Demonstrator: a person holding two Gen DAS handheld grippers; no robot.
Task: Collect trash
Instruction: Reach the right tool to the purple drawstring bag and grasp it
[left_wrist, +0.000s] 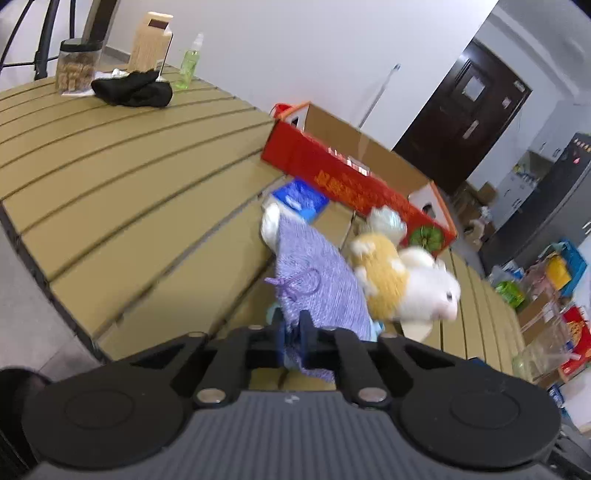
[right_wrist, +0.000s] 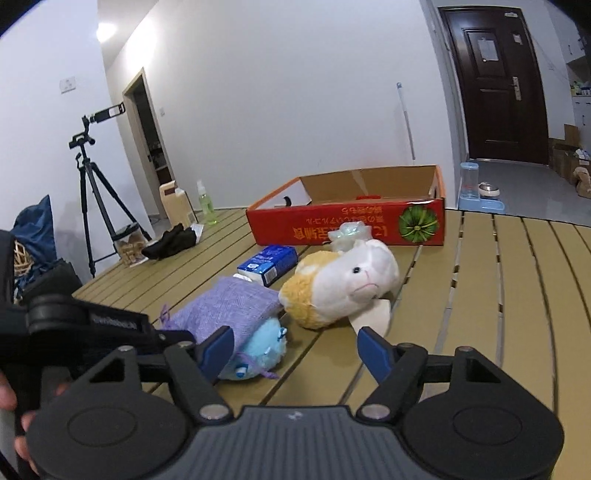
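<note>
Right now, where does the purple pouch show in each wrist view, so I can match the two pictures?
Left wrist: purple pouch at lower centre, its near edge pinched in the left tongs, left of the plush hamster.
Right wrist: the pouch at lower left, draped over a blue plush, beside the open right tongs.
Shared landmark: the red box behind it.

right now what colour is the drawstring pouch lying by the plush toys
Light purple, a woven lavender fabric with a darker purple cord: the drawstring pouch shows best in the right wrist view.
</note>
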